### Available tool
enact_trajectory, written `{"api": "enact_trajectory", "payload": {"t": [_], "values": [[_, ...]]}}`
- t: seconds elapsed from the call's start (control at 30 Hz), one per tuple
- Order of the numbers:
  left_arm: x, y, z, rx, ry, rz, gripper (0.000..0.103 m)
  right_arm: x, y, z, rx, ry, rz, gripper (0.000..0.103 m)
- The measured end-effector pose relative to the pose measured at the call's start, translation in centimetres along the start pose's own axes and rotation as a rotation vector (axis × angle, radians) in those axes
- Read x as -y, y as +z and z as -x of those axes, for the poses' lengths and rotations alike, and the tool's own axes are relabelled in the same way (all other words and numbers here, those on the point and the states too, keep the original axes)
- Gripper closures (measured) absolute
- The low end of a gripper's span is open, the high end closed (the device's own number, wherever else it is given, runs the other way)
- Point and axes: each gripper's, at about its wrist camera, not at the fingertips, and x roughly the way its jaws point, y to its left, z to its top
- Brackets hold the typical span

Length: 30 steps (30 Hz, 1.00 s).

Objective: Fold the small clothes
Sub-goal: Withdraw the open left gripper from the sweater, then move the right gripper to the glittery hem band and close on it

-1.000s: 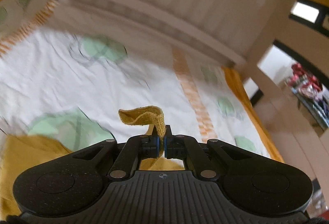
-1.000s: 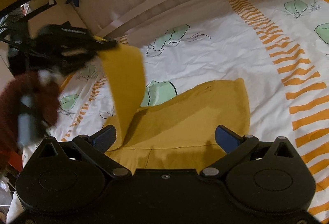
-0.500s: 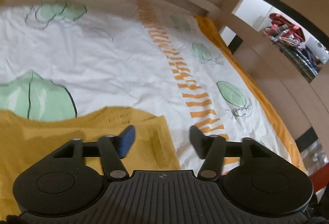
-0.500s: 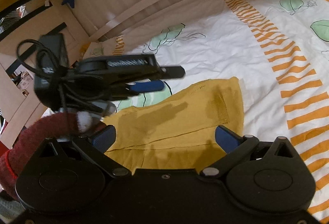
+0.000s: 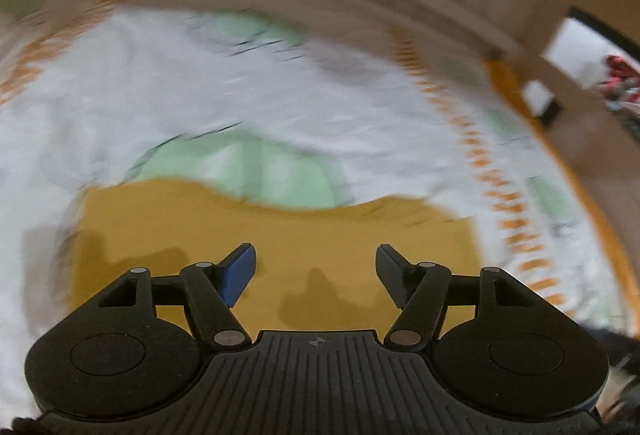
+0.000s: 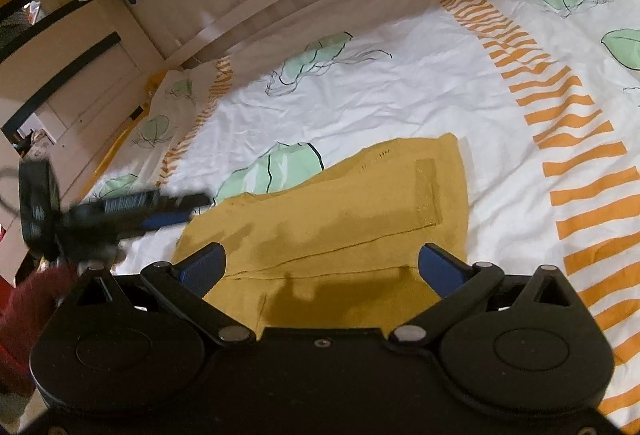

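Mustard-yellow knitted garment [image 6: 352, 211], one only, lies flat and seemingly folded on the leaf-printed bedsheet [image 6: 400, 87]; left tool [image 5: 316, 267] opening, right tool [image 6: 322, 263] spread, both empty.

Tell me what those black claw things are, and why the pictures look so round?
Those claws are grabbing tools, not a robot. A person holds one in each hand, and each has a tiny wide camera that bends the picture round. One picture looks along the left gripper; it is blurry. Its jaws are opening, with nothing between them. The other looks along the right gripper, open too and holding nothing. You can also see the left one from the side there, next to a red sleeve. On the bed sheet, white with green leaves and orange stripes, lies a yellow piece of clothing, partly folded. Nobody is holding it now.
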Motion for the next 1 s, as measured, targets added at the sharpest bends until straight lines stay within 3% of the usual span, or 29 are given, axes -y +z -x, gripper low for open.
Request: {"api": "enact_trajectory", "payload": {"t": [0.13, 0.4, 0.7, 1.0], "values": [[-4.0, -2.5, 0.4, -0.039, 0.123, -0.004, 0.038, 0.2, -0.3, -0.7, -0.016, -0.016, 0.001, 0.0], [-9.2, -5.7, 0.7, -0.086, 0.203, 0.028, 0.038, 0.5, -1.2, -2.0, -0.022, -0.054, 0.013, 0.0], [-12.8, -6.4, 1.0, -0.046, 0.219, 0.109, 0.038, 0.5, -2.1, -2.9, 0.013, -0.05, 0.057, 0.0], [-14.4, -5.8, 0.5, -0.08, 0.187, 0.18, 0.038, 1.3, -3.0, -4.3, 0.05, -0.048, 0.081, 0.0]]}}
